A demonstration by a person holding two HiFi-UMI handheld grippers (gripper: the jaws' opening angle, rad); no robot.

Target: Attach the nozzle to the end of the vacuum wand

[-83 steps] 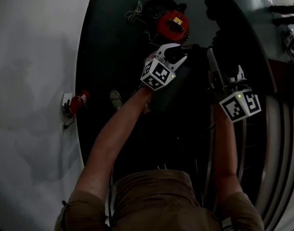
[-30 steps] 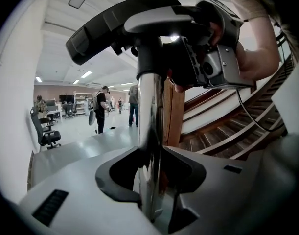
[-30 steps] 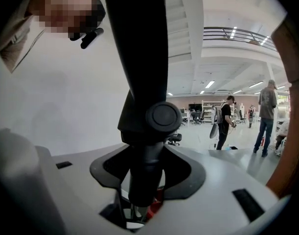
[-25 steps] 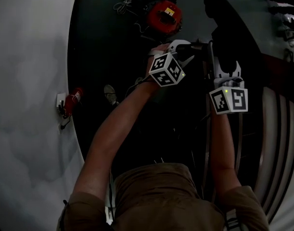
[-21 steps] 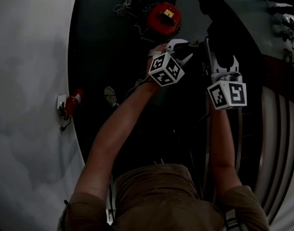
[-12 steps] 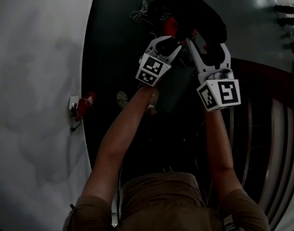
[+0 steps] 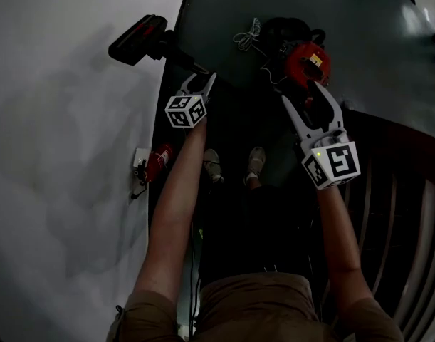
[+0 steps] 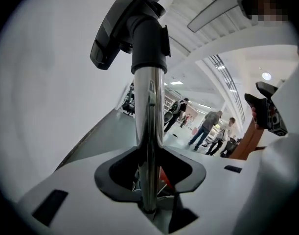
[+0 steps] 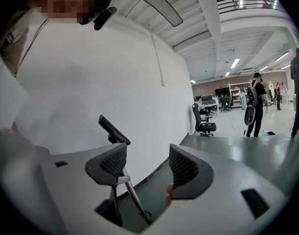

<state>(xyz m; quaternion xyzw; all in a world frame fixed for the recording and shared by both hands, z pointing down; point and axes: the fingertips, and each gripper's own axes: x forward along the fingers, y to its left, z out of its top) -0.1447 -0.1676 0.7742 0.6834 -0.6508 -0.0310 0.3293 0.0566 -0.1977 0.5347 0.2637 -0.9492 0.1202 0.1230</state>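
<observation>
My left gripper (image 7: 203, 81) is shut on the chrome vacuum wand (image 8: 149, 131), which runs between its jaws. The black nozzle (image 7: 139, 38) sits on the wand's far end through a black collar (image 8: 149, 43), up against the white wall. My right gripper (image 7: 305, 95) hangs to the right of the wand, above the red vacuum body (image 7: 307, 61). Its jaws have just been opening, and nothing is between them. In the right gripper view the right gripper (image 9: 144, 168) frames the wand (image 9: 132, 195) and nozzle (image 9: 112, 129) farther off.
A white wall (image 7: 60, 155) fills the left, with a red object at a wall socket (image 7: 154, 164). The person's shoes (image 7: 211, 166) stand on the dark floor. Curved rails (image 7: 388, 212) run at the right. An office chair (image 9: 204, 119) and people stand far off.
The left gripper has swung left with the wand, so the nozzle now shows against the wall. The right gripper has let go of the wand, opened and drawn away right.
</observation>
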